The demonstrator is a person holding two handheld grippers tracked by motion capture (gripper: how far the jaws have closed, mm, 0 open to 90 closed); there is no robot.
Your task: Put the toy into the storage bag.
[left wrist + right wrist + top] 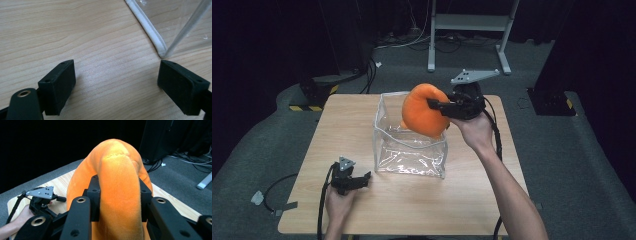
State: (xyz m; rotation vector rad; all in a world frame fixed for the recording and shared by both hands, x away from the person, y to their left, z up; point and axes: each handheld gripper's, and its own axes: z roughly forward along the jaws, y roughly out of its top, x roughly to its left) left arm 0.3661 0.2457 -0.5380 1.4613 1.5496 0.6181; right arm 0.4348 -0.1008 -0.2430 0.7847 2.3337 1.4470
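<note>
Orange plush, one soft toy, hangs in the air above the open top of one clear plastic bag, which stands upright on the pale wooden table near its middle. One right gripper has its two black jaws clamped on a fold of the orange plush toy; in the right gripper view the fabric bulges up between the two pads and is squeezed from both sides. One left gripper rests low over the table near the person's edge, just beside the bag's lower left corner, its two jaws standing wide apart with bare wood between them. In the left gripper view the bag's white seamed edge runs down to a corner that ends just above the right-hand jaw, close to it but apart. Two hands are counted, one on each gripper, and one cable trails from each. Beyond the table one grey metal stand is on the dark floor.
</note>
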